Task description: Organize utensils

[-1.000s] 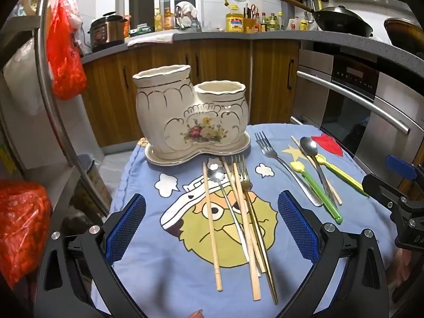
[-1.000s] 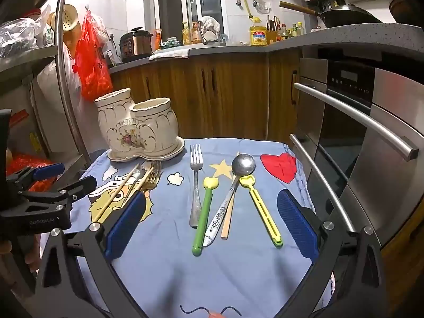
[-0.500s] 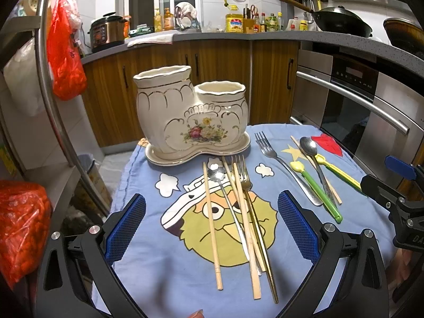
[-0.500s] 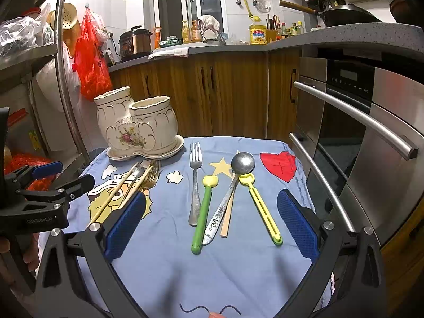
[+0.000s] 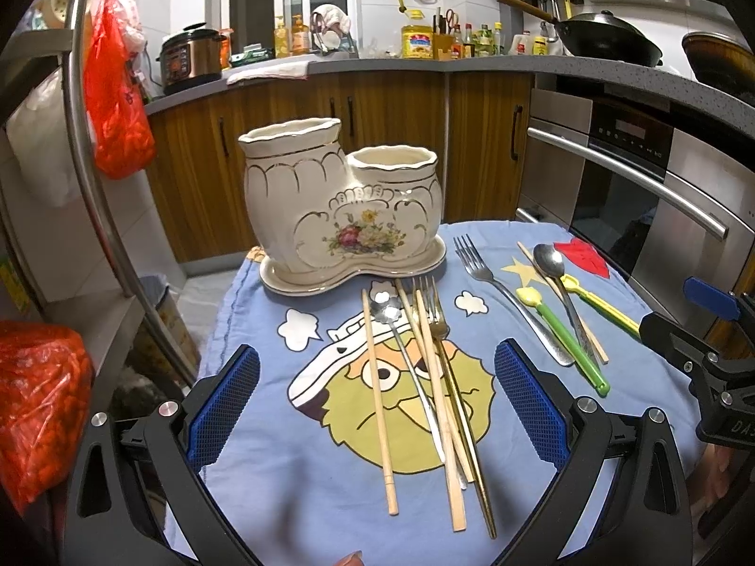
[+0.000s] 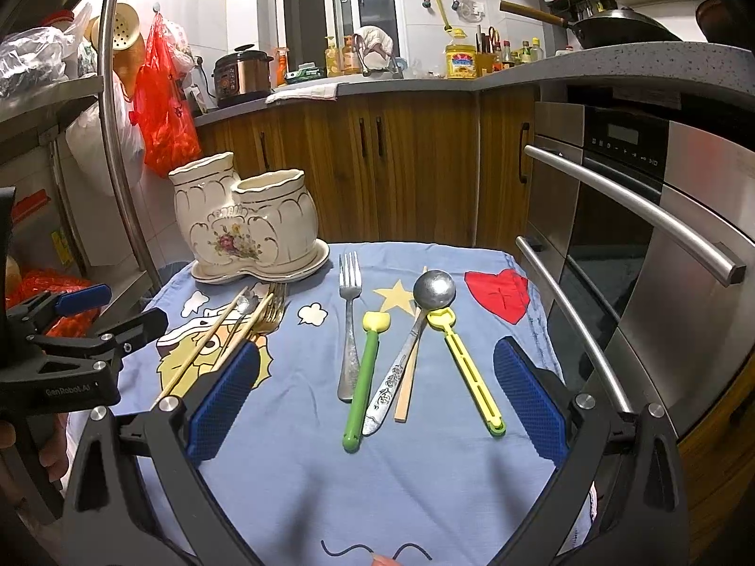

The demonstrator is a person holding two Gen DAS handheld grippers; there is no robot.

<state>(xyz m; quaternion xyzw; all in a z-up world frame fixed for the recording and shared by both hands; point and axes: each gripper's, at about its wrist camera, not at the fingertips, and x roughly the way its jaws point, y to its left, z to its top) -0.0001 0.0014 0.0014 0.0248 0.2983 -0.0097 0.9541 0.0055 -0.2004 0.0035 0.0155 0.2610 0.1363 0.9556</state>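
A cream ceramic two-pot utensil holder (image 5: 339,207) stands on its saucer at the far left of the blue cloth; it also shows in the right wrist view (image 6: 243,228). In front of it lie wooden chopsticks (image 5: 377,391), a small spoon (image 5: 406,353) and a gold fork (image 5: 448,368). To the right lie a steel fork (image 6: 348,325), a green utensil (image 6: 363,377), a steel spoon (image 6: 415,330), a wooden stick and a yellow utensil (image 6: 467,372). My left gripper (image 5: 377,410) is open above the chopsticks group. My right gripper (image 6: 373,396) is open above the right group.
The blue cartoon cloth (image 6: 377,481) covers a small table. An oven with steel handles (image 6: 627,207) stands close on the right. A metal rack pole (image 5: 99,174) and red bags (image 5: 118,108) are on the left. Wooden cabinets run behind.
Both grippers have barely shifted; the utensils and the holder lie where they were.
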